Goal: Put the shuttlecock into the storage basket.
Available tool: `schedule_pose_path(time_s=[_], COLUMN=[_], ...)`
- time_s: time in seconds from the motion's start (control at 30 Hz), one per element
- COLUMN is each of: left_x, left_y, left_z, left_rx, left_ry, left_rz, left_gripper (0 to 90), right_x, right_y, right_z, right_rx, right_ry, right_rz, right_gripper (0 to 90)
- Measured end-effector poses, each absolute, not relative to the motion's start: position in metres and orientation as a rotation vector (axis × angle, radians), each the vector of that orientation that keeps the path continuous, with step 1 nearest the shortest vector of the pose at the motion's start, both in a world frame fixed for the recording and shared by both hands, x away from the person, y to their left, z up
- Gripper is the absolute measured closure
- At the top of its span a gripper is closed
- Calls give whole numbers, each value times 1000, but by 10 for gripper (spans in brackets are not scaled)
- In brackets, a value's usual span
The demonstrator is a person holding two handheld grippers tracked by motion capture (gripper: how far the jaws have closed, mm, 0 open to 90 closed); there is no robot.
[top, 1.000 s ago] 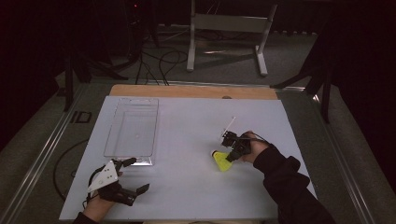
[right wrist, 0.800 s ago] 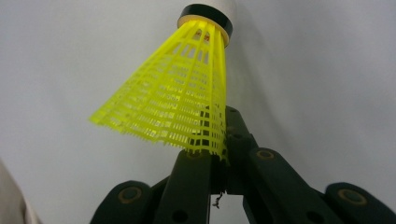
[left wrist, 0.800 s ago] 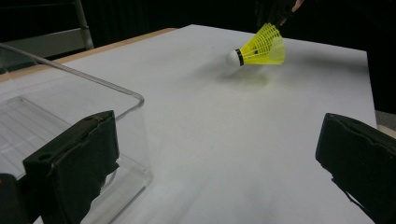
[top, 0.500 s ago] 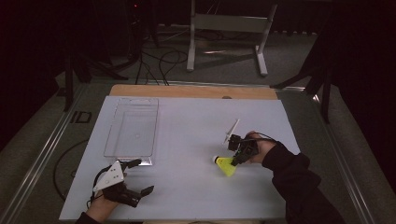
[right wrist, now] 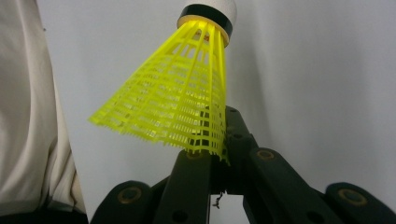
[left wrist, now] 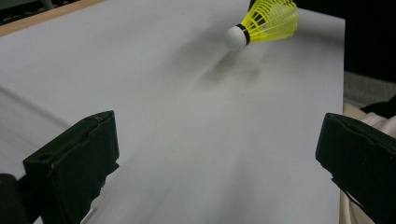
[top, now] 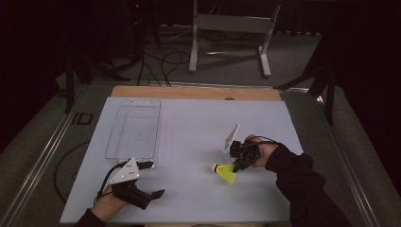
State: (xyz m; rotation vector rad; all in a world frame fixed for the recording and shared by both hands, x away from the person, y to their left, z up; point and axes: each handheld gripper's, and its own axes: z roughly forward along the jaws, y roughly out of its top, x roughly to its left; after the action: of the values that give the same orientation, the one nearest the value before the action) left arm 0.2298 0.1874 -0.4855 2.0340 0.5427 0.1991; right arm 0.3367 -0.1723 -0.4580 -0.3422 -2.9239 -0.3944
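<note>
White sheeting covers the desk (top: 189,142), bare across the middle; a clear plastic tray (top: 135,128) sits far left; the left gripper (top: 149,179) hangs wide open and empty near the front edge; the right gripper (top: 235,166) clamps a yellow plastic shuttlecock (top: 225,173) by its mesh skirt, white cork tip pointing left.

Dim lab — cables (top: 163,59), metal stand (top: 231,28)

dark room, grey floor (top: 42,127), metal stand (top: 231,28) behind table (top: 198,92)
</note>
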Motion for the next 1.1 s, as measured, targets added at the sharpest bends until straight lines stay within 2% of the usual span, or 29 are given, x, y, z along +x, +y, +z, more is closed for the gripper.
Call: schedule_pose_path(time_s=[0.3, 0.73, 0.87, 1.1], left_x=[241, 259, 261, 271], left_y=[165, 114, 104, 87], left_z=[-468, -441, -439, -432], left_rx=[2130, 2365, 2391, 2446], left_ry=[452, 147, 105, 37], left_rz=[116, 34, 7, -31], left_gripper=[3, 3, 3, 45], right_x=[334, 325, 324, 320], right_y=[-164, -155, -153, -149], right_z=[-454, -449, -448, -446], right_rx=[-218, -65, -38, 13], right_ry=[-2932, -2924, -2918, -2899], right_rz=[-414, -423, -420, -431], right_gripper=[900, 900, 900, 899])
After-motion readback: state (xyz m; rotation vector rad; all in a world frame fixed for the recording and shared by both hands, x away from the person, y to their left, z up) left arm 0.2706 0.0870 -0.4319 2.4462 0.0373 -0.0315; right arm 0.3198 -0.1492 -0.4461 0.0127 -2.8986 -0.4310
